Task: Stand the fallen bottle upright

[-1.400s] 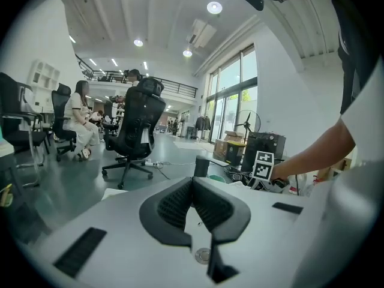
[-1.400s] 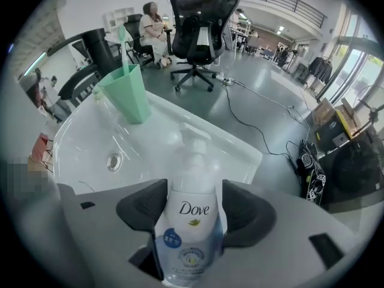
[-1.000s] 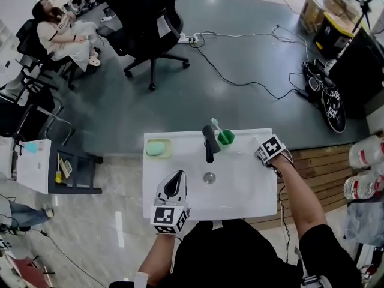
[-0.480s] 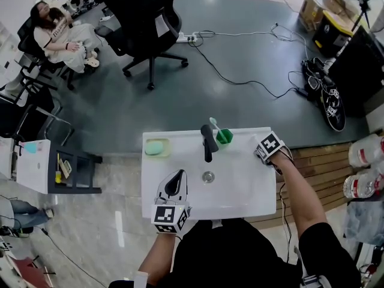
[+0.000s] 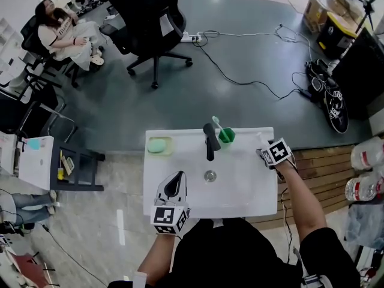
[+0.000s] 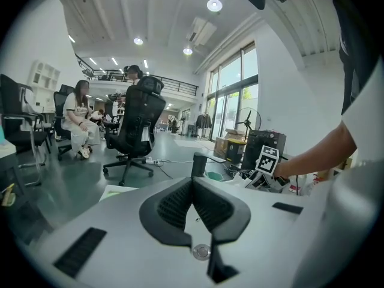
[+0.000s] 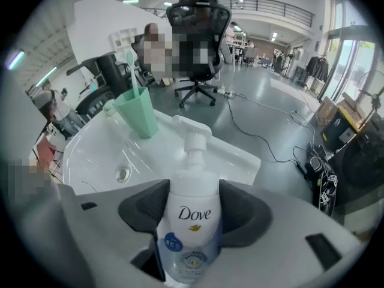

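Note:
A white Dove pump bottle (image 7: 192,221) sits between the pads of my right gripper (image 7: 193,191), which is shut on its body. Its pump head points away along the jaws, toward the sink's back right corner. In the head view this gripper (image 5: 265,149) is over the right rim of the white sink (image 5: 240,191), and only the bottle's pump tip (image 5: 259,138) shows beyond it. My left gripper (image 5: 176,177) hovers at the sink's front left. Its jaws (image 6: 193,182) are shut on nothing.
A black faucet (image 5: 208,141) stands at the back middle, beside a green cup (image 5: 226,136) with a toothbrush. A soap dish (image 5: 158,146) sits at the back left. Office chairs, floor cables and a seated person lie beyond the sink.
My right gripper has tipped a little and shifted slightly toward the sink's right edge with the bottle in it. The left gripper has kept still.

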